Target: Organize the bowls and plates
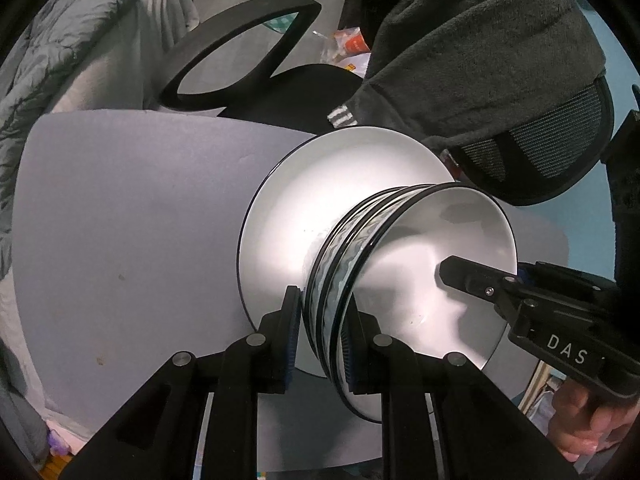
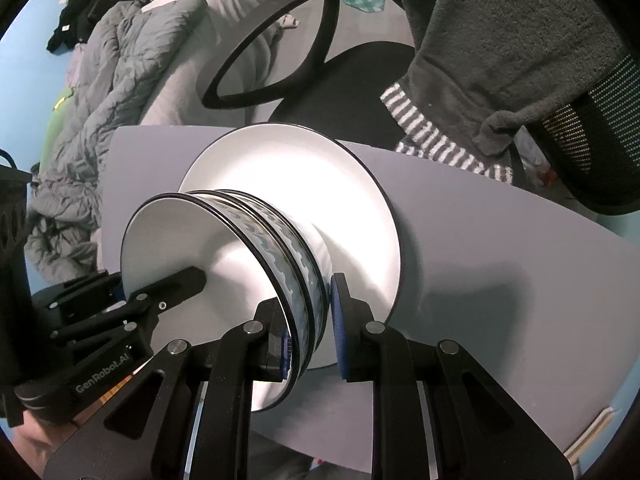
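Both grippers were clamped on the stack of bowls [image 1: 340, 264], the left gripper [image 1: 320, 336] pinching the rims on one side with a finger inside and one outside, the right gripper [image 2: 310, 320] doing the same on the opposite side. The nested bowls sat on, or just above, the white plate [image 2: 360, 184] in the middle of the grey table [image 1: 128, 216]; contact was hard to call. This looked like the placing step, bowls going onto the plate, so the next move would call for settling them flat and centred, then letting both sides go together. Behind the table stood a black chair [image 2: 280, 52] draped with a dark towel [image 2: 500, 40], and rumpled grey bedding [image 2: 120, 80]
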Action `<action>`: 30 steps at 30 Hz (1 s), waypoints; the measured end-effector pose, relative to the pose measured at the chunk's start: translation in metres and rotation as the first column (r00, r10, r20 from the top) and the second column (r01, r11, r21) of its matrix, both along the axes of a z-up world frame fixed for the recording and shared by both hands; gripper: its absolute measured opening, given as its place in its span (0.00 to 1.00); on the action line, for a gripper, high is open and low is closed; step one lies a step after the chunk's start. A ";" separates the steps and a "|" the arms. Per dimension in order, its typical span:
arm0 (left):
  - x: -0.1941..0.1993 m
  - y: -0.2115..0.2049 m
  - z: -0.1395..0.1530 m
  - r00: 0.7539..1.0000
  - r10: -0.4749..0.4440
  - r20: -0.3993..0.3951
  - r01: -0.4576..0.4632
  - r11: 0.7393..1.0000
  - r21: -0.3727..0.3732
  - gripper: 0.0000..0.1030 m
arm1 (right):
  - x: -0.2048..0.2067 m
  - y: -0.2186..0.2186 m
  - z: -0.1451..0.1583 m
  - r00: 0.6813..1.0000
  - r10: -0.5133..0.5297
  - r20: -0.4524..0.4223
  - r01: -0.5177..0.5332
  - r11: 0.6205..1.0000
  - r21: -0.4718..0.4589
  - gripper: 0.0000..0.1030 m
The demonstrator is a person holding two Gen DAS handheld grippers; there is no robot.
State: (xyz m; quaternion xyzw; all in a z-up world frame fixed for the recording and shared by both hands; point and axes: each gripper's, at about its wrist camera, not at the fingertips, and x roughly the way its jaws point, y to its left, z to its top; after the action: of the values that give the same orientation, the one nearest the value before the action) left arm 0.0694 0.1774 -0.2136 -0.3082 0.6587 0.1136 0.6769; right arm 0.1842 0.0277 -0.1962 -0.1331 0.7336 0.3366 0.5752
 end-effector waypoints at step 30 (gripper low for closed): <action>-0.072 -0.021 0.192 0.916 -0.014 0.401 -0.093 0.965 0.246 0.73 | -0.033 -0.048 0.186 0.867 -0.120 0.484 0.062 0.989 0.135 0.66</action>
State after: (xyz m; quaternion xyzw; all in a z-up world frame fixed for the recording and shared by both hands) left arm -0.0021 0.1565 -0.0215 -0.2468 0.4798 0.1473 0.8290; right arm 0.1507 -0.0200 -0.0101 -0.1461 0.5485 0.3061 0.7643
